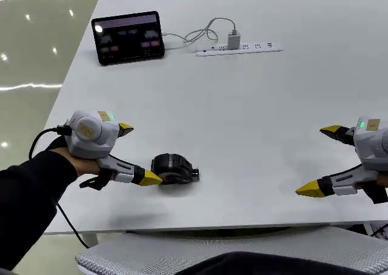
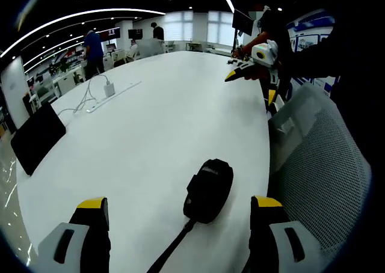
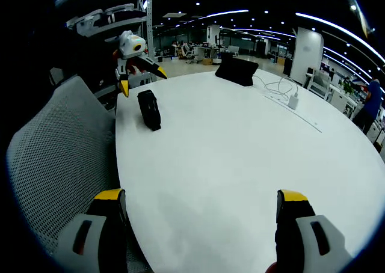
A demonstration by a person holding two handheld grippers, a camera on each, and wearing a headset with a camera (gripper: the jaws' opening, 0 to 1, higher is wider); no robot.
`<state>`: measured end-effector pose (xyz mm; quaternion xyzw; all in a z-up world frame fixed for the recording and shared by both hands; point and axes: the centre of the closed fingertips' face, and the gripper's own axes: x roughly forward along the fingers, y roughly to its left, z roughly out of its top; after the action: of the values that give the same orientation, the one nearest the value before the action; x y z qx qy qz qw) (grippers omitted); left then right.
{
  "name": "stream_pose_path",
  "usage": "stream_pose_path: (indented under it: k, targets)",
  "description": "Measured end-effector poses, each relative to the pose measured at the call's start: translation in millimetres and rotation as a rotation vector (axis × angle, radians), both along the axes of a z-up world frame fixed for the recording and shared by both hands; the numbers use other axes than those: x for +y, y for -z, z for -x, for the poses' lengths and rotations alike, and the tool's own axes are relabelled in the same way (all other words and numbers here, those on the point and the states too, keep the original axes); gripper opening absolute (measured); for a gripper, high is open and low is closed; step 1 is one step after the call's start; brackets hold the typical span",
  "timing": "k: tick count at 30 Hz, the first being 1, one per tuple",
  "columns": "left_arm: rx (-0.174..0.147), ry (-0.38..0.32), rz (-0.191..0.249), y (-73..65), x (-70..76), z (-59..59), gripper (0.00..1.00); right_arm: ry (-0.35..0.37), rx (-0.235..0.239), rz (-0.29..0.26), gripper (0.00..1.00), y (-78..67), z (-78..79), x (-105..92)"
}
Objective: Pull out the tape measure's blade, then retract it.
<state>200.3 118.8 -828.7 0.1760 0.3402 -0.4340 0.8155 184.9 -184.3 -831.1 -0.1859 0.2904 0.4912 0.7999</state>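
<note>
Tape measure (image 1: 173, 168) lies on the tabletop (image 1: 254, 123) close to the front edge, toward the front-left corner. Your left gripper (image 1: 140, 154) is released, jaws spread wide and grasping nothing. Its lower tip sits just beside the tape measure, which lies just ahead of the gap. Your right gripper (image 1: 318, 160) is well apart, by the right edge, also spread and holding nothing. A tablet (image 1: 128, 37) and power strip (image 1: 239, 47) sit toward the far-left corner.

You have no readable text here. The black rectangular tablet (image 1: 128, 37) at eleven o'clock is blurred; the tan stickers (image 1: 104, 115) on your left gripper (image 1: 139, 154) and right gripper (image 1: 318, 160) are too small.
</note>
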Motion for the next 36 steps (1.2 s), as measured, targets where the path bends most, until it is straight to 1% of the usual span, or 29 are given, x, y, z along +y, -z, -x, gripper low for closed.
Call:
stream_pose_path:
  k: [2, 3, 5, 7, 8, 9, 10, 12, 13, 16, 17, 18, 19, 20, 21, 23, 27, 31, 34, 35, 36]
  targets:
    - [0.009, 0.019, -0.006, 2.2, -3.8, 1.4, 0.93, -0.009, -0.001, -0.001, 1.00, -0.2, -0.8, 4.4]
    - [0.023, 0.031, -0.015, 4.3, -5.5, 3.9, 0.93, -0.014, -0.001, -0.003, 1.00, -0.3, -1.4, 6.8]
    - [0.025, 0.055, -0.032, 8.1, -9.3, 5.7, 0.89, -0.020, 0.000, -0.005, 1.00, -0.4, -2.1, 12.0]
    - [0.037, 0.077, -0.046, 12.2, -13.1, 8.2, 0.86, -0.029, 0.000, -0.006, 1.00, -0.6, -1.4, 17.0]
    - [0.037, 0.092, -0.062, 14.9, -16.1, 8.4, 0.85, -0.037, 0.000, -0.006, 1.00, -0.7, -0.9, 20.6]
    - [0.038, 0.103, -0.067, 16.0, -18.5, 8.7, 0.85, -0.042, 0.001, -0.007, 1.00, -0.7, -0.6, 23.1]
    - [0.045, 0.123, -0.071, 17.1, -22.5, 10.0, 0.84, -0.050, 0.000, -0.007, 1.00, -0.9, -0.1, 26.8]
    - [0.048, 0.148, -0.088, 18.5, -26.4, 10.9, 0.79, -0.061, -0.002, -0.005, 1.00, -0.8, 0.3, 31.4]
    - [0.052, 0.176, -0.100, 20.1, -29.4, 12.6, 0.75, -0.067, -0.003, -0.007, 1.00, -1.0, 0.3, 34.7]
    - [0.073, 0.221, -0.121, 22.2, -37.4, 19.0, 0.69, -0.084, -0.004, -0.011, 1.00, -1.4, 0.9, 42.5]
    - [0.069, 0.229, -0.127, 22.3, -39.2, 18.9, 0.69, -0.087, -0.005, -0.013, 1.00, -1.7, 1.0, 44.7]
    - [0.063, 0.247, -0.145, 22.5, -41.3, 19.4, 0.68, -0.092, -0.006, -0.014, 1.00, -2.0, 1.3, 48.0]
    - [0.066, 0.261, -0.158, 23.6, -40.7, 19.2, 0.67, -0.094, -0.005, -0.016, 1.00, -2.2, 1.5, 50.1]
    - [0.063, 0.278, -0.178, 24.6, -40.6, 19.3, 0.66, -0.098, -0.005, -0.018, 1.00, -2.5, 1.8, 52.2]
    - [0.051, 0.301, -0.202, 25.8, -41.3, 19.2, 0.65, -0.104, -0.006, -0.020, 1.00, -2.9, 2.5, 55.6]
    - [0.062, 0.310, -0.199, 26.9, -44.1, 20.4, 0.64, -0.119, -0.007, -0.018, 1.00, -2.6, 4.6, 62.0]
    - [0.066, 0.348, -0.208, 27.4, -48.6, 22.3, 0.62, -0.139, -0.012, -0.015, 1.00, -2.4, 5.8, 73.3]
    - [0.057, 0.387, -0.247, 32.8, -49.7, 24.3, 0.54, -0.167, -0.002, -0.017, 1.00, -2.5, 11.6, 87.2]
    - [0.060, 0.399, -0.271, 38.8, -48.2, 23.9, 0.49, -0.179, 0.003, -0.022, 1.00, 0.6, 10.2, 94.1]
    - [0.059, 0.407, -0.284, 41.1, -47.8, 23.9, 0.49, -0.186, 0.005, -0.022, 1.00, 2.2, 10.9, 97.7]
    - [0.050, 0.412, -0.296, 42.7, -47.1, 22.5, 0.49, -0.191, 0.005, -0.021, 1.00, 3.3, 11.1, 100.1]
